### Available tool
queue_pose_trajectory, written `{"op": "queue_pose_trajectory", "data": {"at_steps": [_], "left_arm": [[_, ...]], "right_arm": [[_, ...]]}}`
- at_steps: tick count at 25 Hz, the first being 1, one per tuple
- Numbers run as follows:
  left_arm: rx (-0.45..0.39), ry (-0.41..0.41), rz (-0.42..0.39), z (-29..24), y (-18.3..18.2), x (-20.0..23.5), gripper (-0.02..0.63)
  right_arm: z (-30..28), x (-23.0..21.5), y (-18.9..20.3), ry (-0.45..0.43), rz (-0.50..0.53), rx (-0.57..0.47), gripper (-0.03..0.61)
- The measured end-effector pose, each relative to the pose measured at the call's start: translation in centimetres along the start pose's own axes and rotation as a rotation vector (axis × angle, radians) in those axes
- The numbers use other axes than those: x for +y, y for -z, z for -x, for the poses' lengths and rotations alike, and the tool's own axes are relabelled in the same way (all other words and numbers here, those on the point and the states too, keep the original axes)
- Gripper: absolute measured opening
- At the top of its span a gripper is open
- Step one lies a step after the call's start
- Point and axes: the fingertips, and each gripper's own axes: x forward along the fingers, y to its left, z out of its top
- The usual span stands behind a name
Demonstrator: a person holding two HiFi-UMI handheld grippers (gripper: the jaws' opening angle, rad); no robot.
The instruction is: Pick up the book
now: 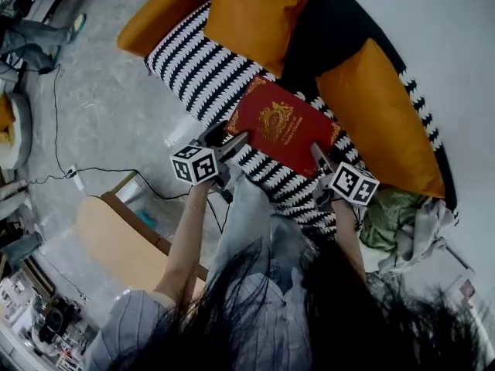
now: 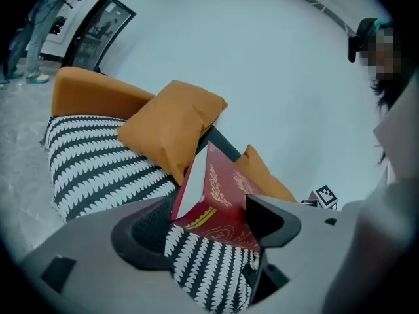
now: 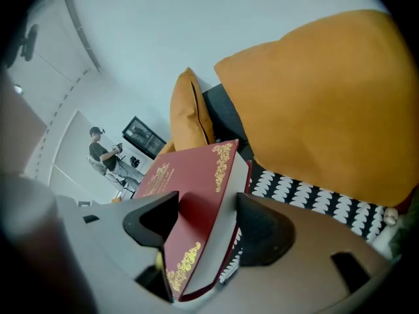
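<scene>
Red book (image 1: 282, 126) on the striped sofa seat (image 1: 193, 68), centre of the head view, its long axis running upper left to lower right. The left gripper (image 1: 228, 139) is closed on its left corner. The right gripper (image 1: 319, 154) clamps the lower-right end. Both grippers sit equally near, so the lift should stay level.

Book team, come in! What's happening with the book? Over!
Right tool shut on red gold-trimmed hardcover book. Left tool around its other near corner, grip unclear. Book on or just above black-and-white patterned sofa seat; nothing on top.
</scene>
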Motion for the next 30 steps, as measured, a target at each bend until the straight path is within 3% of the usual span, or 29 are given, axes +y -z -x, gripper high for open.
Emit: {"op": "queue_pose_trajectory", "data": {"at_steps": [15,30], "left_arm": [[-0.084,-0.055,0.015,6.3,-2.4,-7.6,0.357],[-0.177,-0.091,0.022,12.0,-0.8,-15.0,0.357]], "right_arm": [[7.2,4.9,-2.7,-0.066,0.067,-0.005,0.291],[15.1,7.3,-2.2,-0.133,0.137,-0.03,0.29]]}}
